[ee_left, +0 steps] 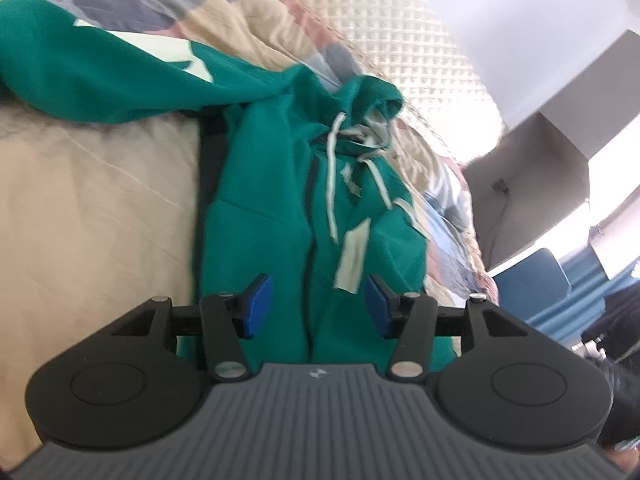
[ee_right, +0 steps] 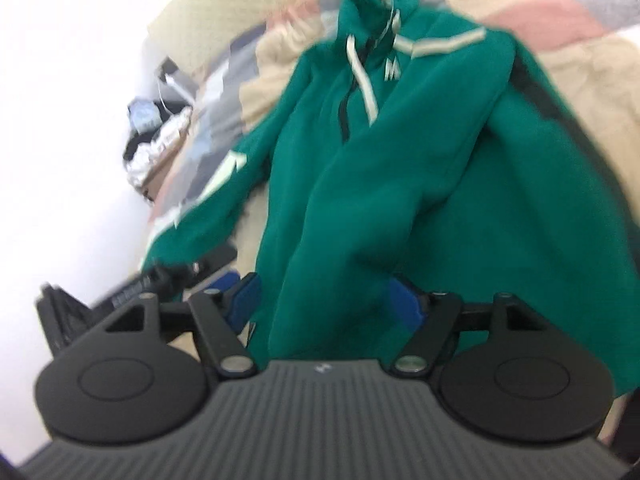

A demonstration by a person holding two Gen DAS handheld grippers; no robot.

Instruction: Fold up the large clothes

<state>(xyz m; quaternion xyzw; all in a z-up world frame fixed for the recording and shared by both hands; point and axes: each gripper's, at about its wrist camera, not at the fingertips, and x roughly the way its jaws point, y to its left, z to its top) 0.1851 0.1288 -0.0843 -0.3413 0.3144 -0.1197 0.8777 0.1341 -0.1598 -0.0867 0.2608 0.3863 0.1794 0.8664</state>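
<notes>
Left gripper [ee_left: 319, 306]: jaws spread, holding nothing, poised over the lower front of the green zip-up hooded sweatshirt [ee_left: 288, 200]. Right gripper [ee_right: 326, 306]: jaws spread either side of a loose fold of that sweatshirt. The garment lies on the beige-sheeted bed [ee_left: 100, 208], hood toward the patchwork quilt [ee_left: 224, 20].

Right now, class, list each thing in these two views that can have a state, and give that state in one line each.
green hoodie: spread on the bed, not yet folded, one sleeve stretched out sideways.
hood: bunched up at the top.
drawstrings: loose, lying on the chest.
left gripper: open, holding nothing.
right gripper: open around the hoodie's lower edge, not clamped.
bed cover: wrinkled.
</notes>
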